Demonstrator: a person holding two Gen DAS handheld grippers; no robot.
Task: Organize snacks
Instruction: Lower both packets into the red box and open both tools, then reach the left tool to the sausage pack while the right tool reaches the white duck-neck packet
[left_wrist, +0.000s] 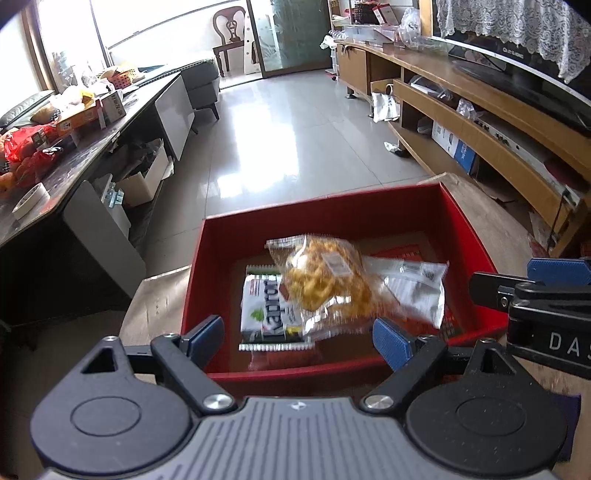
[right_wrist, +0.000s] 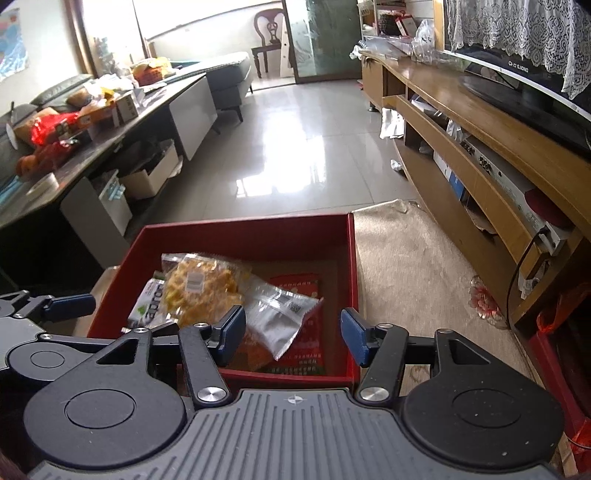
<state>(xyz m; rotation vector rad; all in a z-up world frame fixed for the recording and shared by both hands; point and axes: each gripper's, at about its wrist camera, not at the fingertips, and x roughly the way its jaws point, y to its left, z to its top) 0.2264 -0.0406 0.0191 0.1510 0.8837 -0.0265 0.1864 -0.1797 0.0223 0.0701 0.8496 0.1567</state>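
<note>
Two claws: both of yours hang over the near edge of the red box (left_wrist: 469, 225), side by side.
Left claw (left_wrist: 299, 338): its blue pads are spread wide with nothing between them; the clear bag lies beyond the tips, not gripped.
Right claw (right_wrist: 293, 341): also spread apart and empty, its left pad over the box's inside, its right pad over the box's right wall (from the left wrist view you see it only as a blue pad and black linkage at the right edge).
Red box: sits on a brownish mat (right_wrist: 417, 266) on the floor, top open, all four walls in view.
Clear bag of yellow snacks (left_wrist: 325, 280): lies on top of the heap in the box, toward the middle-left, blurred in both views.
White-and-green packet (left_wrist: 264, 314): flat on the box bottom at the left, partly under the yellow bag; its lettering is cut off by the bag.
Silver packet (right_wrist: 280, 319): lies tilted to the right of the yellow bag, one end tucked beneath it.
Red printed packet (right_wrist: 306, 347): flat on the bottom, under the silver one.
Surroundings: a cluttered dark bench (left_wrist: 66, 162) to your left, a wooden TV stand (right_wrist: 491, 147) to your right.
</note>
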